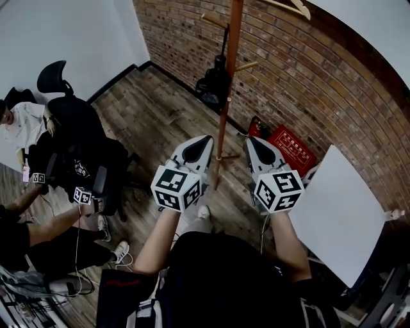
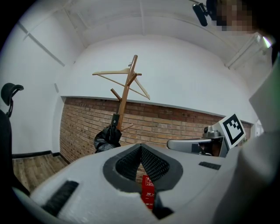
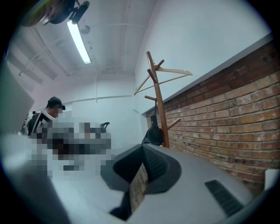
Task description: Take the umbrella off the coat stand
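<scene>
Head view: you hold two claws, left claw [image 1: 205, 139] and right claw [image 1: 251, 141], both pressed together, empty, near one coat stand [image 1: 227, 83]. One black umbrella [image 1: 214, 83] hangs on it, beside the brick wall [image 1: 307, 77]. Left gripper view: one wooden hanger [image 2: 118, 74] up top. Right gripper view: one umbrella, low on the stand.

Coat stand [image 1: 225, 109] cropped above (head view); hanger [image 1: 296, 8] too.

Closed left gripper [image 2: 141, 148], umbrella [image 2: 107, 138] on coat stand [image 2: 125, 94] (brick wall [image 2: 179, 122] behind)
</scene>
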Demonstrator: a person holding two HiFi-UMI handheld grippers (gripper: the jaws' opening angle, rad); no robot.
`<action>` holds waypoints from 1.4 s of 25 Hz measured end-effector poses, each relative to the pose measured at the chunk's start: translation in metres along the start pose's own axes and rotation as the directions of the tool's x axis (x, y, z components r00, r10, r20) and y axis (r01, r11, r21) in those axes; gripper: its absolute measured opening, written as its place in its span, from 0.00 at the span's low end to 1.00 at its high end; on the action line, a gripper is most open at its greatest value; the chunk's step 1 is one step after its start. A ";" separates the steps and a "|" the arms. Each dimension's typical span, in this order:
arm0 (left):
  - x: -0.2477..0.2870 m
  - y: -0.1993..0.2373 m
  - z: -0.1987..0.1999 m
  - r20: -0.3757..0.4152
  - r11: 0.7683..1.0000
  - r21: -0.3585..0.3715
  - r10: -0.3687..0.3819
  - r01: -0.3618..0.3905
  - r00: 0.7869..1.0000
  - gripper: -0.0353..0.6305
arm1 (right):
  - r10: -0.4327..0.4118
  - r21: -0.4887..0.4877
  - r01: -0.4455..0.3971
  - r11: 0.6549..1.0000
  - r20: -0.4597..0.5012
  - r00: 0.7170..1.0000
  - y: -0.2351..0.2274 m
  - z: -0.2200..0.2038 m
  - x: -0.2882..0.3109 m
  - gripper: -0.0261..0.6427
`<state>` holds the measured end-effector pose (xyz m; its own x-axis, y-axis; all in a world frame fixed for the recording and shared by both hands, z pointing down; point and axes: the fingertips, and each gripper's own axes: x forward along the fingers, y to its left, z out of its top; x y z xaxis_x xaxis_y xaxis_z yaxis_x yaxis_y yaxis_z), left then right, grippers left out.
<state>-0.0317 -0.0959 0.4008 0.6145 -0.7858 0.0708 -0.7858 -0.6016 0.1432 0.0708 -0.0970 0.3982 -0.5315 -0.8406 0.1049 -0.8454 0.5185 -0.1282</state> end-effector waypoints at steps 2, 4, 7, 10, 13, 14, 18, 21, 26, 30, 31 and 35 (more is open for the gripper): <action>0.009 0.008 0.002 0.000 1.000 -0.003 -0.006 0.006 1.000 0.06 | -0.005 0.002 0.005 1.000 -0.003 1.000 -0.006 0.001 0.011 0.08; 0.018 0.017 0.006 0.001 1.000 -0.006 -0.007 0.007 1.000 0.06 | -0.008 0.001 0.008 1.000 -0.010 1.000 -0.011 0.003 0.022 0.08; 0.033 0.031 0.012 0.003 1.000 -0.009 -0.010 0.010 1.000 0.06 | -0.011 0.001 0.011 1.000 -0.010 1.000 -0.019 0.010 0.039 0.08; 0.046 0.045 0.018 -0.001 1.000 -0.017 -0.016 0.016 1.000 0.06 | -0.017 0.009 0.017 1.000 -0.015 1.000 -0.026 0.015 0.057 0.08; 0.057 0.058 0.022 -0.009 0.999 -0.025 -0.023 0.023 1.000 0.06 | -0.025 0.014 0.025 1.000 -0.020 0.999 -0.031 0.019 0.071 0.08; 0.061 0.061 0.023 -0.009 0.999 -0.026 -0.027 0.027 1.000 0.06 | -0.028 0.015 0.029 0.999 -0.020 0.999 -0.032 0.020 0.075 0.08; 0.074 0.073 0.031 -0.014 0.999 -0.018 -0.048 0.048 0.999 0.06 | -0.046 0.024 0.047 0.999 -0.016 0.999 -0.040 0.027 0.091 0.08; 0.081 0.083 0.033 -0.022 0.998 -0.020 -0.061 0.060 0.998 0.06 | -0.056 0.033 0.056 0.998 -0.018 0.998 -0.044 0.030 0.103 0.08; 0.091 0.098 0.038 -0.022 0.996 -0.019 -0.092 0.091 0.996 0.06 | -0.072 0.026 0.072 0.997 -0.021 0.997 -0.043 0.033 0.122 0.08; 0.096 0.109 0.040 -0.020 0.993 -0.023 -0.113 0.112 0.993 0.06 | -0.086 0.027 0.087 0.996 -0.020 0.996 -0.042 0.033 0.133 0.08; 0.097 0.111 0.040 -0.020 0.993 -0.022 -0.119 0.119 0.993 0.06 | -0.091 0.028 0.092 0.995 -0.019 0.996 -0.043 0.033 0.134 0.08; 0.104 0.113 0.037 -0.024 0.989 -0.023 -0.144 0.143 0.989 0.06 | -0.114 0.036 0.115 0.993 -0.016 0.993 -0.046 0.031 0.137 0.08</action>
<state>-0.0594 -0.2514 0.3878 0.7224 -0.6876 0.0730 -0.6880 -0.7043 0.1750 0.0384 -0.2408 0.3884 -0.4323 -0.8917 0.1344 -0.8983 0.4128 -0.1508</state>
